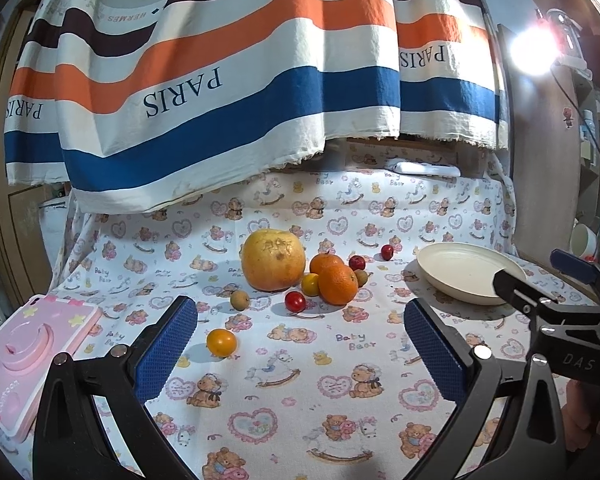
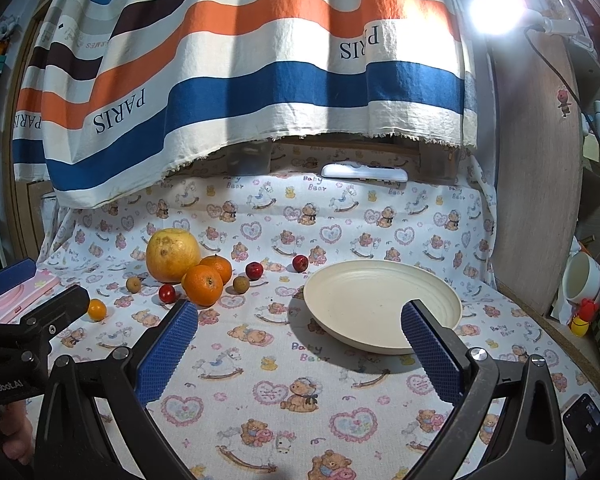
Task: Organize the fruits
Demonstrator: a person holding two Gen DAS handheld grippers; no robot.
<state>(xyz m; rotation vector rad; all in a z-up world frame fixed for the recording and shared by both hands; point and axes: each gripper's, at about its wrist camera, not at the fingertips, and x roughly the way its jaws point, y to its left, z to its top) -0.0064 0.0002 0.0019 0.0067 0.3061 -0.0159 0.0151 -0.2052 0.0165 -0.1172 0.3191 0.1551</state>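
Both grippers, left (image 1: 300,344) and right (image 2: 300,340), gape apart, holding nothing. The plate (image 2: 440,292) sits bare; starting with the loose yellow tomato (image 1: 221,342) seems safest, gripped gently.

My striped curtain (image 1: 228,92) reads "PARIS" and "HERMES"; below it, the tablecloth (image 1: 300,360) says "Baby Bear". My right gripper (image 1: 572,304) body shows "DAS", my left gripper (image 2: 40,320) "GenRobot.AI".

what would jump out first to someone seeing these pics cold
The big yellow pomelo stands mid-table on the teddy-bear cloth, with two oranges and small fruits clustered against its right side. To the right sits an empty cream plate. A bold striped PARIS curtain hangs behind.
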